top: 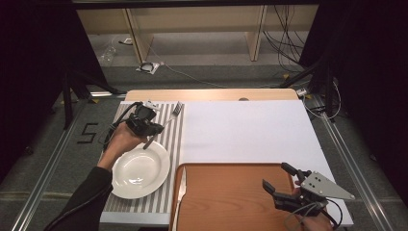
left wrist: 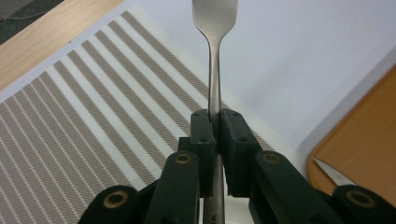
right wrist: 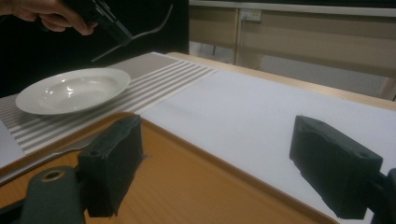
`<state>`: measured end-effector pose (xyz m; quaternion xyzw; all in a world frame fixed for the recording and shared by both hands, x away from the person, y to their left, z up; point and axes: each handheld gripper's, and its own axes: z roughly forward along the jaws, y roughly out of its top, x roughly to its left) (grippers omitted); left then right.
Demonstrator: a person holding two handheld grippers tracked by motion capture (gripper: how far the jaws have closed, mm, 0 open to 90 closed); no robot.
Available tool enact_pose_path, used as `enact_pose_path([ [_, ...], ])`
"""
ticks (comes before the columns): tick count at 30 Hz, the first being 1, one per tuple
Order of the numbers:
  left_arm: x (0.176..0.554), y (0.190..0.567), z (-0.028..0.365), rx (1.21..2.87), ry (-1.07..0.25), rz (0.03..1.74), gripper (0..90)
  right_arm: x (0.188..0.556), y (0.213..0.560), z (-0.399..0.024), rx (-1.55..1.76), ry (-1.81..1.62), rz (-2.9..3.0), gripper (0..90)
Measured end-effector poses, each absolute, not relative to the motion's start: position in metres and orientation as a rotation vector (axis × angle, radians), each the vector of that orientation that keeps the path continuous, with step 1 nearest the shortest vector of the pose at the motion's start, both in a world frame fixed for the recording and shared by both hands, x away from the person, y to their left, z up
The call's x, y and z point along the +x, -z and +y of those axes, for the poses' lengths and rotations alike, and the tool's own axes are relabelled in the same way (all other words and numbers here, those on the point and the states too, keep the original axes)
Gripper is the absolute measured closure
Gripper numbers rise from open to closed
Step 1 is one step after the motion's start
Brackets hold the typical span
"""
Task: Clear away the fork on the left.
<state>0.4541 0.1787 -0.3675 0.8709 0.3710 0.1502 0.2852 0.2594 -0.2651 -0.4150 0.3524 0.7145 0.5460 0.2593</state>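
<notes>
A metal fork [top: 168,121] hangs in the air over the striped placemat [top: 173,144], held by my left gripper [top: 153,129], which is shut on its handle. In the left gripper view the two black pads clamp the fork [left wrist: 215,60] at mid-handle, tines pointing away. The right gripper view shows that fork [right wrist: 140,35] lifted above the white plate [right wrist: 70,91]. The white plate [top: 139,169] sits on the placemat near the front left. My right gripper [top: 280,177] stands open over the right part of the wooden tray [top: 226,197], with nothing between its jaws.
A knife [top: 180,192] lies along the tray's left edge, its tip also in the left gripper view [left wrist: 334,171]. A white sheet [top: 245,130] covers the middle and right of the table. The wooden table edge [top: 211,94] runs along the back.
</notes>
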Motion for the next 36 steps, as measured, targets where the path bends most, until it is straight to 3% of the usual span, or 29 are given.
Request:
enact_pose_path([
  [18, 0.393, 0.366, 0.144, 2.348, -0.332, 0.827, 83.4, 0.258, 0.414, -0.263, 0.944, -1.476, 1.943, 18.3],
  [36, 0.359, 0.378, 0.126, 2.344, -0.246, 0.802, 83.3, 0.257, 0.413, -0.262, 0.936, -1.476, 1.946, 18.3],
])
